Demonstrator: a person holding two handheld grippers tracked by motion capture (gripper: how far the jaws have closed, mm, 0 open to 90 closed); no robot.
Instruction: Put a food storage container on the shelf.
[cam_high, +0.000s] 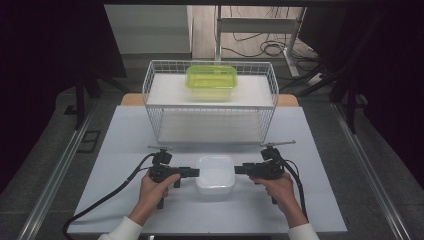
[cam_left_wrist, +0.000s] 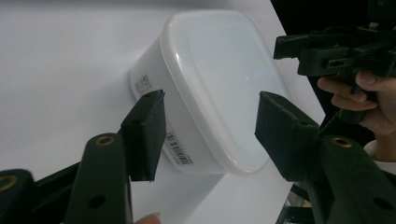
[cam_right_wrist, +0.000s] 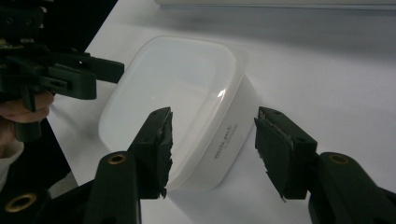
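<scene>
A white plastic container (cam_high: 215, 174) with its lid on sits on the table near the front edge, between the two grippers. My left gripper (cam_high: 195, 172) points at its left side, open, with the container's near edge (cam_left_wrist: 205, 116) between its jaws. My right gripper (cam_high: 239, 170) points at its right side, open too, its jaws spread around the container's near wall (cam_right_wrist: 215, 140). In the left gripper view the right gripper (cam_left_wrist: 327, 51) and the hand holding it show beyond the container. In the right gripper view the left gripper (cam_right_wrist: 56, 77) shows on the far side.
A white wire basket (cam_high: 210, 102) stands behind the container, with a green lidded box (cam_high: 211, 82) on its top shelf. The grey table (cam_high: 125, 150) has open room to both sides. Cables trail from both grippers toward the front edge.
</scene>
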